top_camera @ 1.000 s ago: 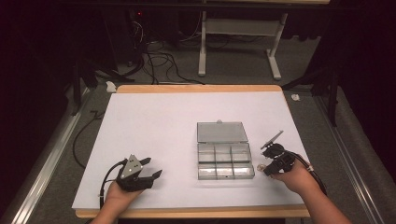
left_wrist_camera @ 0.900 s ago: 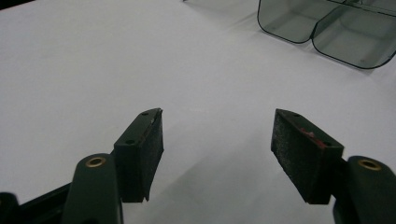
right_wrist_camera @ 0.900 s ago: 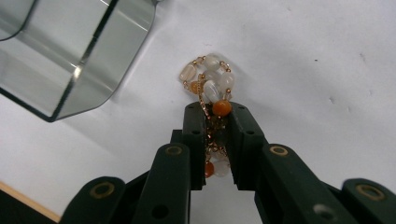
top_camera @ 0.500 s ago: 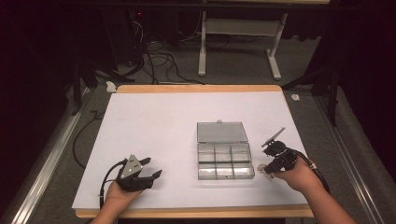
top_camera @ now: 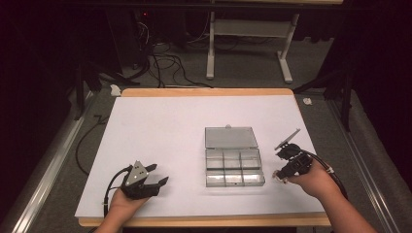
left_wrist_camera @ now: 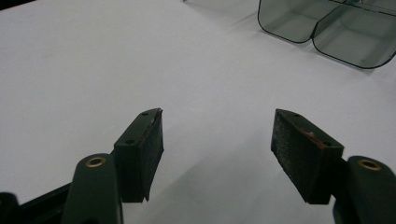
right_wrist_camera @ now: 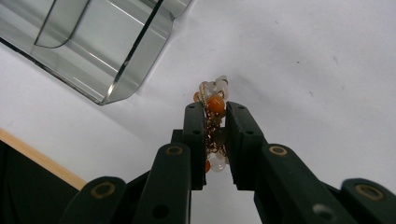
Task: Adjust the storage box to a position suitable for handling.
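Right gripper [right_wrist_camera: 215,133]: we record its jaws nearly together, clamped on a beaded trinket [right_wrist_camera: 214,100] of orange, whitish and clear beads on a fine gold chain; whether bracelet or earring we cannot tell. The beads stick out past the jaw tips and sit pinched between the pads. In the high view this gripper [top_camera: 278,175] hovers low over the table [top_camera: 160,126] near its front right corner, just beside the right end of the box [top_camera: 234,167], apart from it.

Left gripper [left_wrist_camera: 217,140]: jaws wide apart, nothing between them, bare white table below. In the high view we place it [top_camera: 158,175] near the front edge, left of centre, well apart from the box.

Box: clear plastic, lid laid open toward the far edge, six compartments in two rows. All of them look empty, as far as we can see.

Progress: we judge the work early. The trinket is gripped and held clear of the table beside the box, but not yet over any compartment. Left to do, in our judgement: carry it across the box wall, release it into a compartment, and perhaps shut the lid.
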`<state>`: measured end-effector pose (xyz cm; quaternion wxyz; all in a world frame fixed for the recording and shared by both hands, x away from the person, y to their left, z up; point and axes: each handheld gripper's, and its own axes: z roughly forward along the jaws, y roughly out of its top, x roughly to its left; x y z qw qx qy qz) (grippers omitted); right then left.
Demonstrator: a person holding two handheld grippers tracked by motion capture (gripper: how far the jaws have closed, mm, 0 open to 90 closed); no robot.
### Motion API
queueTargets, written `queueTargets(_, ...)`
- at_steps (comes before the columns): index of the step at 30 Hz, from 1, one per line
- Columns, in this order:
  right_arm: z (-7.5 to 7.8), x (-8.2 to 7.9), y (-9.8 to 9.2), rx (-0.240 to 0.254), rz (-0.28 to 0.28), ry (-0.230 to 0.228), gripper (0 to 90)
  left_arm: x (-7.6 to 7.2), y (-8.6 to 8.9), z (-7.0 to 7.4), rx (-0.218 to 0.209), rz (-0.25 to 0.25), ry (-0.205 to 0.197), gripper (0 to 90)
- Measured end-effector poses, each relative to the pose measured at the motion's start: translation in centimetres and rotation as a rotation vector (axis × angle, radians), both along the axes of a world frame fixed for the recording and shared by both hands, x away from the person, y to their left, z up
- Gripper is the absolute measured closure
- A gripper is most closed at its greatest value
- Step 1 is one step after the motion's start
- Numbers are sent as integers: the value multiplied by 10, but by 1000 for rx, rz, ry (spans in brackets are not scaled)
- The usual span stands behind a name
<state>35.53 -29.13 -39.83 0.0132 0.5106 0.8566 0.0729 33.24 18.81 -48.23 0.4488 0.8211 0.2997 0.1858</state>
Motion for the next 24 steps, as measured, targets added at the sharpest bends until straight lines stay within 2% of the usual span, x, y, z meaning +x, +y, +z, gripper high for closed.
queueTargets(11,15,1,1,3,-9,-5,800,0,0,0,-2,0,0,347)
queueTargets(12,16,2,0,7,5,-8,800,0,0,0,-4,1,0,347)
queueTargets(21,30,5,5,10,14,-4,800,0,0,0,-2,0,0,348)
queueTargets(24,35,7,7,10,35,-10,800,0,0,0,-4,1,0,347)
